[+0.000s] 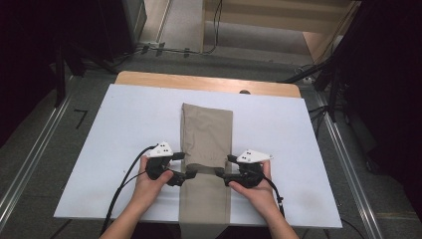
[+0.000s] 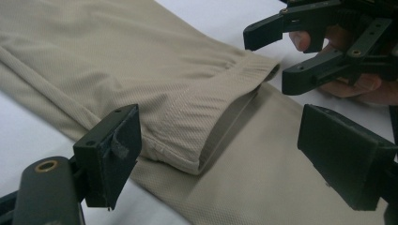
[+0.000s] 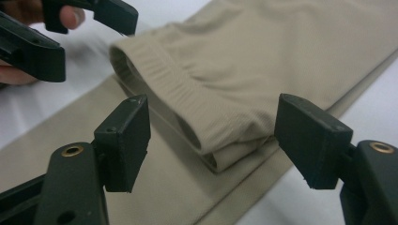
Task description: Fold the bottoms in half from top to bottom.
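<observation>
A white counter (image 1: 278, 129) fills the middle of the high view, and a pair of beige trousers (image 1: 206, 134) is laid down its centre, running from the upper middle of the frame to the bottom edge, where the cloth hangs over the counter's near side. The far part has been folded back over the near part, so that the elastic waistband (image 2: 211, 126) lies across the lower layer at the centre of the frame. The left tongs (image 1: 185, 174) are seen at the lower left of centre and the right tongs (image 1: 221, 173) at the lower right of centre, each at one end of that waistband edge. In both gripper views the jaws are seen standing wide apart, with a waistband corner lying between them but not pressed by the pads; nothing is held by either. Several risks can be judged from here. If the jaws are closed too shallowly, only the top layer may be caught and the fold would be pulled open rather than carried. If one side is gripped before the other, the edge could be dragged askew. Because the lower end overhangs the counter, the whole garment might be drawn toward the bottom of the frame by its own weight. No containers are seen on the counter.
</observation>
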Demonstrator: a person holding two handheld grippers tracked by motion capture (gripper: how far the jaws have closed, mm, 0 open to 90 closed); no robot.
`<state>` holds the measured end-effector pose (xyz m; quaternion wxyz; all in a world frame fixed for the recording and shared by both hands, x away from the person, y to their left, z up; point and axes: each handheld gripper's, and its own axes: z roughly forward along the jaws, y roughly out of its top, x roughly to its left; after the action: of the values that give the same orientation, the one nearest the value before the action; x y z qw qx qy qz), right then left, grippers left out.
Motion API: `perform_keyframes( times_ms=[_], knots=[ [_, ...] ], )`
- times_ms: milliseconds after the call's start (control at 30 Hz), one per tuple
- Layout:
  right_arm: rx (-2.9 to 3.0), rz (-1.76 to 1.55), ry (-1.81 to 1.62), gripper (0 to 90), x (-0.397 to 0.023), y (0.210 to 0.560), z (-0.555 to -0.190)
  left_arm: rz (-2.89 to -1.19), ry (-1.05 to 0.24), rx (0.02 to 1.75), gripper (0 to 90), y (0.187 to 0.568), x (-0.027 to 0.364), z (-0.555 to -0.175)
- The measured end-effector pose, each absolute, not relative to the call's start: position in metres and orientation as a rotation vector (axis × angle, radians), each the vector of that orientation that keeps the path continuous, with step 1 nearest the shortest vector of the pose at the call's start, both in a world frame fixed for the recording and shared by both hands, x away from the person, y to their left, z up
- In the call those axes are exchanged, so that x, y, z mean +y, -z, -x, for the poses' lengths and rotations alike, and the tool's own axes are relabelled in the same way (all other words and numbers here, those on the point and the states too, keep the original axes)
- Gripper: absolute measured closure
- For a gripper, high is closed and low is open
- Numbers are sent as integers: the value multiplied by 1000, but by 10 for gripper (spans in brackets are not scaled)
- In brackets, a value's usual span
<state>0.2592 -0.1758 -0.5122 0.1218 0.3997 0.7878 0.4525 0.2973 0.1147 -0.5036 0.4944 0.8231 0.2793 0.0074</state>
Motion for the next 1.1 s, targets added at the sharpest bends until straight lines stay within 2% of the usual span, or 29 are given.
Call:
perform_keyframes(
  times_ms=[233, 300, 400, 467, 600, 800, 967, 1100],
  knots=[
    [2314, -1132, -1178, 289, -163, 520, -257, -2045, -73, 730, 360, 506, 111, -294],
    [2307, -1138, -1157, 327, -161, 520, -256, -2048, -82, 756, 417, 507, 110, -294],
    [2298, -1169, -1144, 452, -162, 520, -257, -2069, -103, 794, 508, 508, 109, -295],
    [2293, -1195, -1129, 505, -162, 521, -258, -2079, -119, 811, 554, 509, 108, -296],
    [2281, -1222, -1110, 575, -162, 521, -259, -2092, -126, 836, 668, 510, 107, -297],
    [2276, -1236, -1086, 624, -161, 521, -259, -2106, -136, 842, 732, 510, 106, -297],
    [2270, -1257, -1089, 673, -162, 521, -259, -2106, -129, 820, 845, 510, 105, -295],
    [2261, -1263, -1083, 719, -162, 521, -259, -2102, -116, 813, 866, 510, 105, -296]
  ],
)
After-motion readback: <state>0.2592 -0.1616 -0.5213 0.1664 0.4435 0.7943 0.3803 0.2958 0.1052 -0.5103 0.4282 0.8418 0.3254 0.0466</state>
